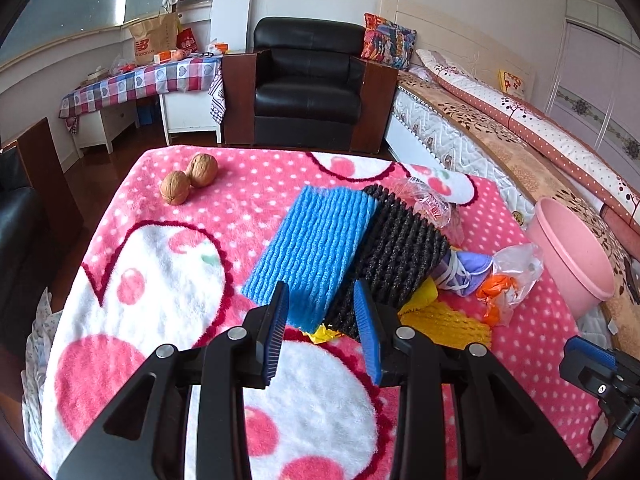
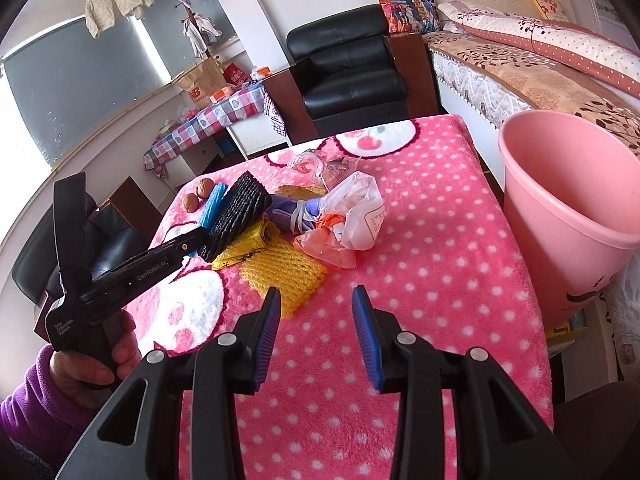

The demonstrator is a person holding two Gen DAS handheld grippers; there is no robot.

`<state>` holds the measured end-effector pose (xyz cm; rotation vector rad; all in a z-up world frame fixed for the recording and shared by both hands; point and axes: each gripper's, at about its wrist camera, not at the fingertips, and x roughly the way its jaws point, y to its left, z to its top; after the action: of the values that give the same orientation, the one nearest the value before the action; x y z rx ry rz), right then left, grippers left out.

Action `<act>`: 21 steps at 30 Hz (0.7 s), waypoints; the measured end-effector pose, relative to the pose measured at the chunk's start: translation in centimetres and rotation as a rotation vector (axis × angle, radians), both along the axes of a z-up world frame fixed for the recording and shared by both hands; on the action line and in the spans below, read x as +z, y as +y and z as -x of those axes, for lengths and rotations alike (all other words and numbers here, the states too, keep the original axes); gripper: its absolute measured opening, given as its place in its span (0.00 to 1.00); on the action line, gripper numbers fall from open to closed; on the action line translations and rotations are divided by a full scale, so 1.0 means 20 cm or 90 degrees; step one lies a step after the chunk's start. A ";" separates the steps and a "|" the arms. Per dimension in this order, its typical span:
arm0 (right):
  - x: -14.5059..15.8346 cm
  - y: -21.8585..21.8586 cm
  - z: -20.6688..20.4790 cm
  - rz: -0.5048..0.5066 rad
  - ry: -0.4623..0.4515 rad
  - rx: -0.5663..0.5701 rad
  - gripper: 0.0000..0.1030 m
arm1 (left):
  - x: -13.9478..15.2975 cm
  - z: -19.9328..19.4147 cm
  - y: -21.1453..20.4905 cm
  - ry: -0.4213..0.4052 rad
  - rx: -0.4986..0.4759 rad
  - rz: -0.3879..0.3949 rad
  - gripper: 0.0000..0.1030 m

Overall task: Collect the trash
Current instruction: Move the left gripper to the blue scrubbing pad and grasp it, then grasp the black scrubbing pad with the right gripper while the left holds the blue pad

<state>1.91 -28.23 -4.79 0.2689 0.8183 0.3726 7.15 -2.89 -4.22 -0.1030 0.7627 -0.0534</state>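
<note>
Left gripper (image 1: pixel 322 308): I see its jaws apart at the blue foam net's (image 1: pixel 316 256) near end.
Blue foam net: ribbed sleeve, long axis pointing away toward the walnuts (image 1: pixel 188 178).
Right gripper (image 2: pixel 316 312): jaws spread, holding nothing, beside the pink bin (image 2: pixel 560 200).

Pink bin (image 2: pixel 560 208) beside trash pile (image 2: pixel 304 216)

A home bedroom: a bed (image 1: pixel 520 136) with patterned bedding runs along the right, a black leather armchair (image 1: pixel 308 84) stands at the far wall, and clothes (image 2: pixel 116 2) hang by the window.
</note>
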 end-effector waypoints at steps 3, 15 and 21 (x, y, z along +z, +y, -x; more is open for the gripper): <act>0.00 0.01 0.00 0.003 -0.001 0.004 0.35 | -0.01 0.00 0.02 0.003 0.003 0.012 0.19; 0.07 0.14 -0.06 0.001 -0.030 0.062 0.35 | 0.07 0.09 0.11 -0.028 0.016 0.056 0.05; 0.11 0.25 -0.16 -0.029 -0.024 0.105 0.35 | 0.12 0.16 0.18 -0.048 0.029 0.070 0.05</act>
<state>5.15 -23.20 -2.65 0.2375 0.7983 0.5499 3.87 0.67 -1.74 -0.2220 0.6822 -0.0561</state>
